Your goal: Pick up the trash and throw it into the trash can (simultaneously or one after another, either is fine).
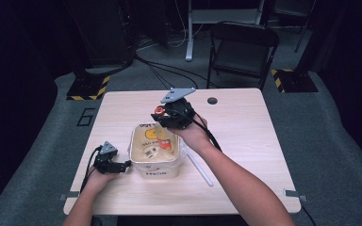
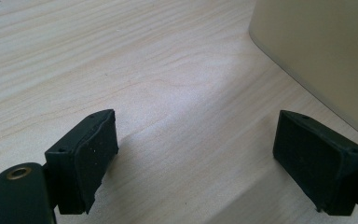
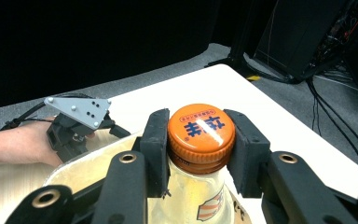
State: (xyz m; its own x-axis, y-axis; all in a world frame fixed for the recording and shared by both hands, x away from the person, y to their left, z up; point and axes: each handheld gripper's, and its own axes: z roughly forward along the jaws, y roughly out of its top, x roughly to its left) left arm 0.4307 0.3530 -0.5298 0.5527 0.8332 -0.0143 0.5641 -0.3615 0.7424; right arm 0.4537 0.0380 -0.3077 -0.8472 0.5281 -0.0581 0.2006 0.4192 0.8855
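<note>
Between the two black jaws of the right tool (image 3: 201, 140) sits the orange screw cap (image 3: 201, 130) of a clear plastic bottle (image 3: 205, 200) with a pale yellowish body and an orange and white label; the jaws are clenched on the cap from both sides, so this tool grasps the bottle at its top. In the high view the right tool (image 1: 162, 117) hangs over the far rim of a cream square plastic tub (image 1: 154, 173) with a yellow cartoon print and dark letters on its near wall, and the bottle (image 1: 159, 128) goes down from the tool at a tilt into the tub. Below the tool, on the floor of the tub, lie some small things in orange and white (image 1: 160, 147); what they are I cannot tell. Just beside the tub, on the side of the right forearm, a thin white stick (image 1: 200, 169) lies on the light wooden counter (image 1: 245, 136). The left tool (image 1: 122, 165) rests low on the counter, just beside the near left corner of the tub, with the hand behind it. In the left gripper view its two jaws stand wide apart with bare wood between them, so this tool is released, and the cream wall of the tub (image 2: 321, 51) rises just beyond its right jaw. Well beyond the right tool, on the grey floor behind the counter, stands a black folding chair (image 1: 242, 47).
</note>
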